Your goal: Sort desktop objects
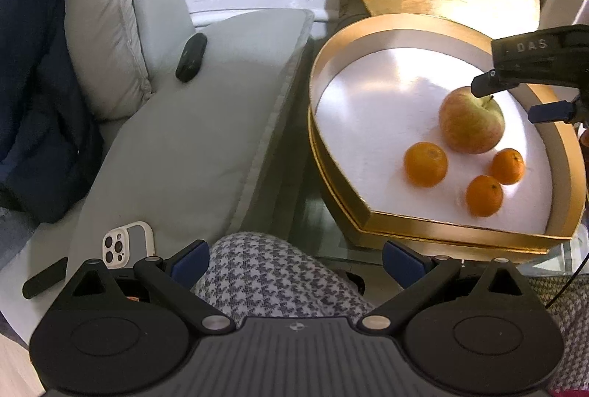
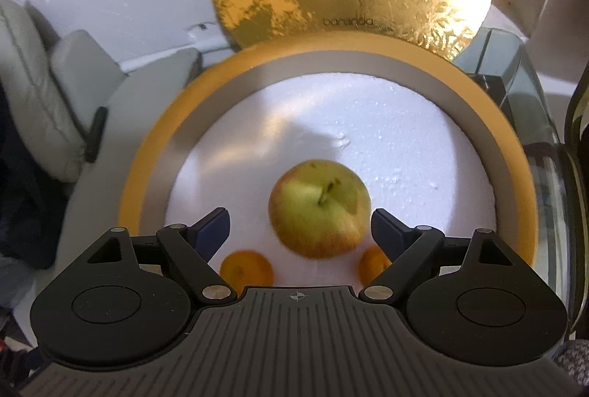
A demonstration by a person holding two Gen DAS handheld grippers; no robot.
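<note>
Apple (image 2: 319, 209) is sitting loose on the white floor of the gold box (image 1: 338, 183) with three oranges (image 1: 426, 164) close by, right gripper (image 2: 300, 231) spread wide just above it, so a careless dip could bump it rolling into them.

apple (image 2: 319, 209) upright | three oranges (image 1: 425, 164) beside | in gold box (image 1: 333, 154)

left gripper (image 1: 296, 262) open, right gripper (image 2: 300, 229) open
</note>
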